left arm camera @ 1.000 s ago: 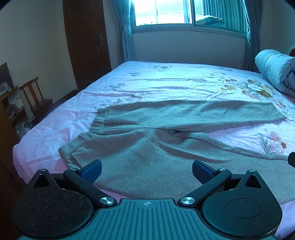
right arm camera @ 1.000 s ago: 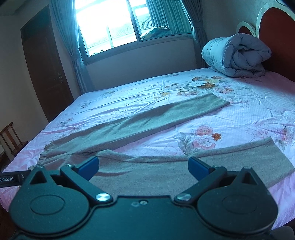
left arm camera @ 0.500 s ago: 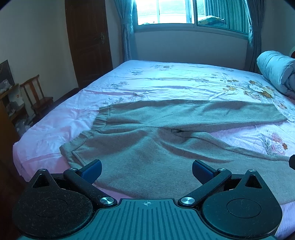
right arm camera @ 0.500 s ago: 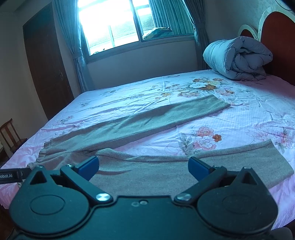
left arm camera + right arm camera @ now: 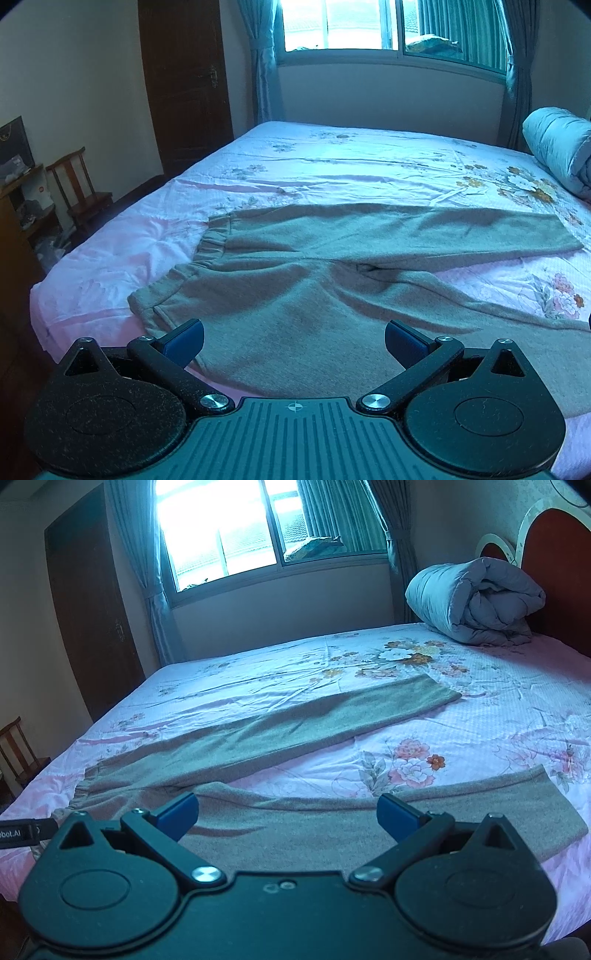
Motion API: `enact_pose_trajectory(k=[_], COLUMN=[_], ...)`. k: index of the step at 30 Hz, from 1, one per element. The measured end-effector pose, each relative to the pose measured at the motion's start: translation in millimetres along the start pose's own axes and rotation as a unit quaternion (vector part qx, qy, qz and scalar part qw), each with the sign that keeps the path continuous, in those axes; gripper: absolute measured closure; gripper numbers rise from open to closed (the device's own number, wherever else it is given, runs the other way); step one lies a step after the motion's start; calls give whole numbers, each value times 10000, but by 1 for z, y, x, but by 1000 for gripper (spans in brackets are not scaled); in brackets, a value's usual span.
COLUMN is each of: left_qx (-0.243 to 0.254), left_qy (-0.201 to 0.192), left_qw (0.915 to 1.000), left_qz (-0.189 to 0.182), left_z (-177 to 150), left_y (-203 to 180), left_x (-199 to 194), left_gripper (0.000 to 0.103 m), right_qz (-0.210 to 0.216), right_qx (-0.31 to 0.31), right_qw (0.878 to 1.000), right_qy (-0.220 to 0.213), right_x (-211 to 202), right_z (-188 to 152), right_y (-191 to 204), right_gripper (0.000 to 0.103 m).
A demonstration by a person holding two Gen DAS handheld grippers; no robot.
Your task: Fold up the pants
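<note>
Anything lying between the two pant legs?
Nothing but bare floral bedsheet between the far leg and near leg of the pants; clearest in the right wrist view.

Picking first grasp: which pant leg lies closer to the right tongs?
The near leg, running just beyond the open right tongs; the far leg angles toward the rolled quilt.
</note>
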State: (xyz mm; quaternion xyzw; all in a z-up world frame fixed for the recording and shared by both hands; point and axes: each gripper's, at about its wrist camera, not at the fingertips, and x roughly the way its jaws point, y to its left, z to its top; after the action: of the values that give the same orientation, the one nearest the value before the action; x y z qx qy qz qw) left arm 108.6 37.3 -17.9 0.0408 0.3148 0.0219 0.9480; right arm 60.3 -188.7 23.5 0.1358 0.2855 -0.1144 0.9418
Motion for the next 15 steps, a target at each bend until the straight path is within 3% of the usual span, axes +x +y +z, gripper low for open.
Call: enact_pose_trajectory(k=[15], left_qx=[-89], left_qy=[-54], left_qw=[9999], left_qz=[43], left_z=[1], left_y=[11], left_x=[-3], left_gripper=[0], right_qz=[145], right_qx=[-78], right_qw=[9999], right_qy=[-43], right_x=[-2], right_z=[7], right_y=[17], right_gripper=[6])
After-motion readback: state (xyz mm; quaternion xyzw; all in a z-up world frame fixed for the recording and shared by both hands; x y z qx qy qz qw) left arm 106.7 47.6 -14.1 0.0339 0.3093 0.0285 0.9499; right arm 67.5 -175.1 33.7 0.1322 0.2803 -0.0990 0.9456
